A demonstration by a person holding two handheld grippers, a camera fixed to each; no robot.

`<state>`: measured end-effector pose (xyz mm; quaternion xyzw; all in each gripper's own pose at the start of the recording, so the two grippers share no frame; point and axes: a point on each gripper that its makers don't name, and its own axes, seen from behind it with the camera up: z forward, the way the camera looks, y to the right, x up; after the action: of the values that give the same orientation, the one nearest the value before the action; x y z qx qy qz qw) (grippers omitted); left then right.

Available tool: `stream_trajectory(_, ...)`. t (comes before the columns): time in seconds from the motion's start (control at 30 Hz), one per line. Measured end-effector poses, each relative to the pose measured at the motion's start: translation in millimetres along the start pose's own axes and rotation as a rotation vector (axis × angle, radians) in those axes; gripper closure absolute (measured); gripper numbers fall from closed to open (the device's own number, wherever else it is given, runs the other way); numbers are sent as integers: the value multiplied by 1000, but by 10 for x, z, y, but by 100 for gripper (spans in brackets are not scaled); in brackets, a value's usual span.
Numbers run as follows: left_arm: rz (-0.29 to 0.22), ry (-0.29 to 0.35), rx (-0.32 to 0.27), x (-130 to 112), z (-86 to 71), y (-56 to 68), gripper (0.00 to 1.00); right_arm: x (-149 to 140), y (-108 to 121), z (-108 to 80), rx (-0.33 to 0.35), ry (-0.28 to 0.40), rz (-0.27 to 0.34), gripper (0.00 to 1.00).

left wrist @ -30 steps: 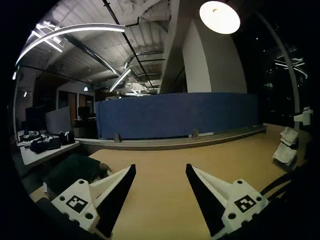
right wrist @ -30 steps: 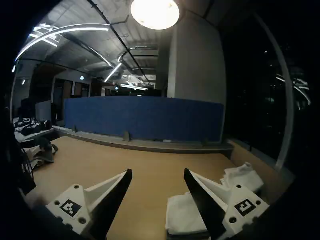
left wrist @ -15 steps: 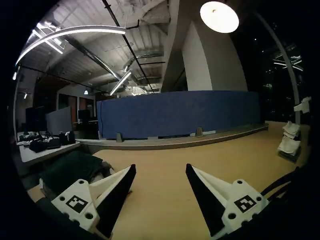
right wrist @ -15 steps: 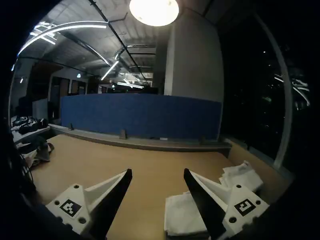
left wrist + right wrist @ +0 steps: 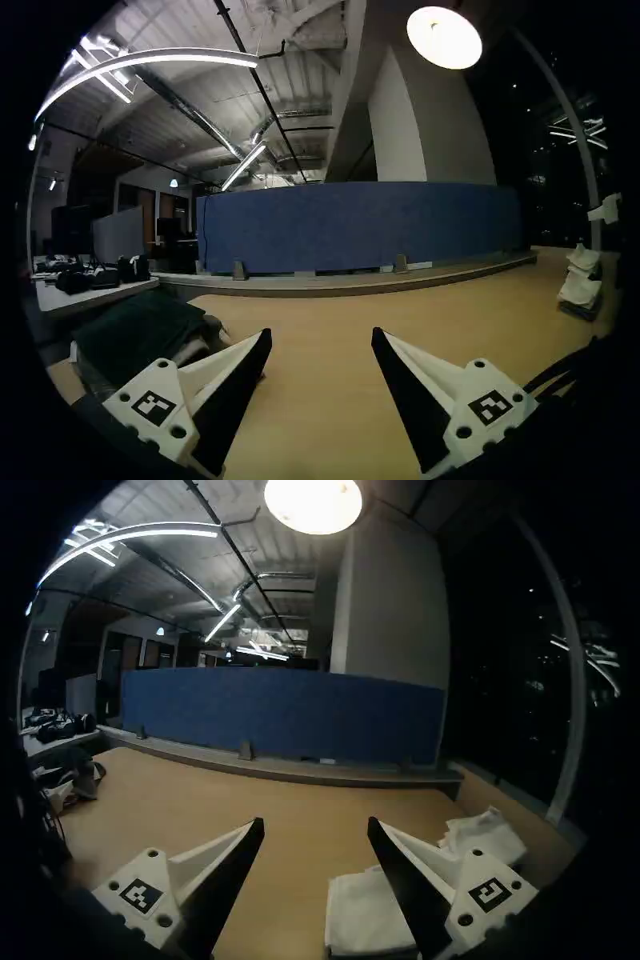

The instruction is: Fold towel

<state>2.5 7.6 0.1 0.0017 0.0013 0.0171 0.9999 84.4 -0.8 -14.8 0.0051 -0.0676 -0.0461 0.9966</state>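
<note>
well, both grippers are wide open and hold nothing. the right gripper (image 5: 314, 824) hangs over the wood table (image 5: 240, 800), with a big gap between its two fingers. a white towel (image 5: 356, 916) lies flat on the table, low in that gap, close to the finger on the right side of the view. part of it is hidden behind that finger. a second white towel (image 5: 484, 832) sits past the same finger, farther off, and it looks bumpy and loose.

the left gripper (image 5: 320, 336) is open the same way over the table, with nothing between its fingers. a dark green cloth (image 5: 132, 336) lies just beyond the finger on the left side of that view. far out past the other finger there is a small white pile (image 5: 580, 284), too small to tell what it is.

i think a towel like this is light and soft and floppy. it will sag and bend if you lift it in the middle. it will not break and it is not slippery. the best place to grab is a corner or an edge, one for each gripper, so the cloth hangs flat.
</note>
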Motion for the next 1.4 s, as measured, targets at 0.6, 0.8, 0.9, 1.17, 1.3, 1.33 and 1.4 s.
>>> stream_trajectory(0.6,-37,-2,-30,-29,-3,-64,7,-27,23,48,-5,26,19,0)
stream_trajectory(0.8,-35,-2,-29,-30,-8,-63,7,-118,49,93,-12,58,65,0)
stream_trajectory(0.9,-35,-2,-29,-20,-14,-60,8,-214,85,105,-17,65,93,0)
stream_trajectory(1.17,-34,-2,-29,-22,-13,-60,8,-463,199,129,-36,86,132,0)
stream_trajectory(1.3,-34,-2,-29,-23,-14,-58,7,-559,186,156,-32,95,136,0)
stream_trajectory(1.33,-34,-2,-29,-23,-16,-57,7,-579,176,165,-29,97,137,0)
stream_trajectory(1.4,-34,-2,-29,-24,-18,-57,7,-619,156,183,-24,100,141,0)
